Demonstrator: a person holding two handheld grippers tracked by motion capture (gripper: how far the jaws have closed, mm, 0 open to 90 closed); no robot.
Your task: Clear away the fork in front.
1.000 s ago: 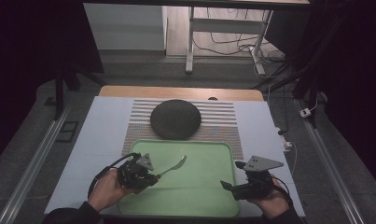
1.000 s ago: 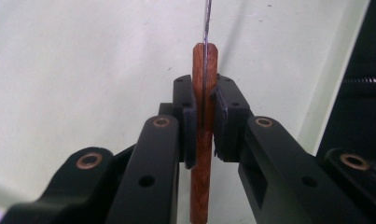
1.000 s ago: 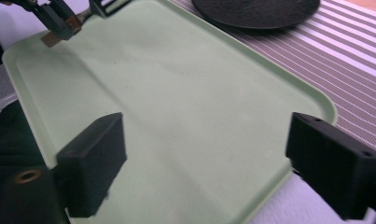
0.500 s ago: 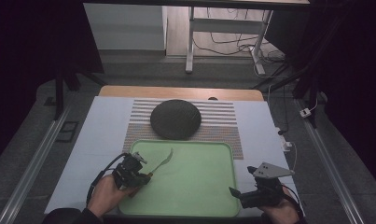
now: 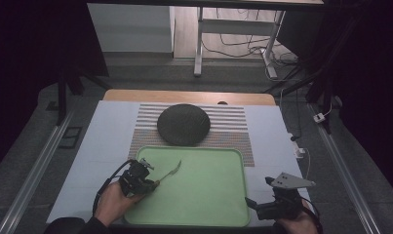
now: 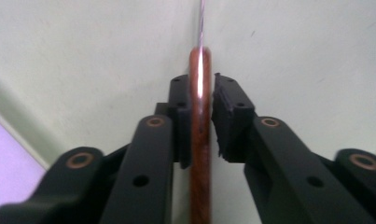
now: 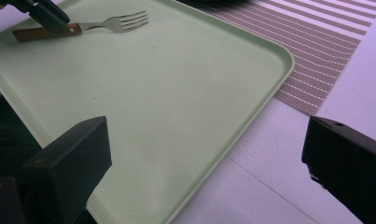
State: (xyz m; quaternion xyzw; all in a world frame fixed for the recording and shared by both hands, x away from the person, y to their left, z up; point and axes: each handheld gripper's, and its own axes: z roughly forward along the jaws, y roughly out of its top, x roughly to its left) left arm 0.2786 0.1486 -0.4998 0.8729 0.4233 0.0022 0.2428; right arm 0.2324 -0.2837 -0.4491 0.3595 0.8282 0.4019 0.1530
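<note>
No writing, label, brand, number or sign can be read anywhere in these views. The green tray (image 5: 208, 195), the dark round plate (image 5: 183, 124) and the striped mat (image 5: 233, 122) on the surface carry no lettering, and the wooden handle of the fork (image 7: 83, 27) bears no legible mark.

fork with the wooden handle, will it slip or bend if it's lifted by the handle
The fork looks stiff metal, so it likely won't bend. Its glossy handle may slip or pivot between the left gripper pads. It probably won't roll, lying flat on the tray.
</note>
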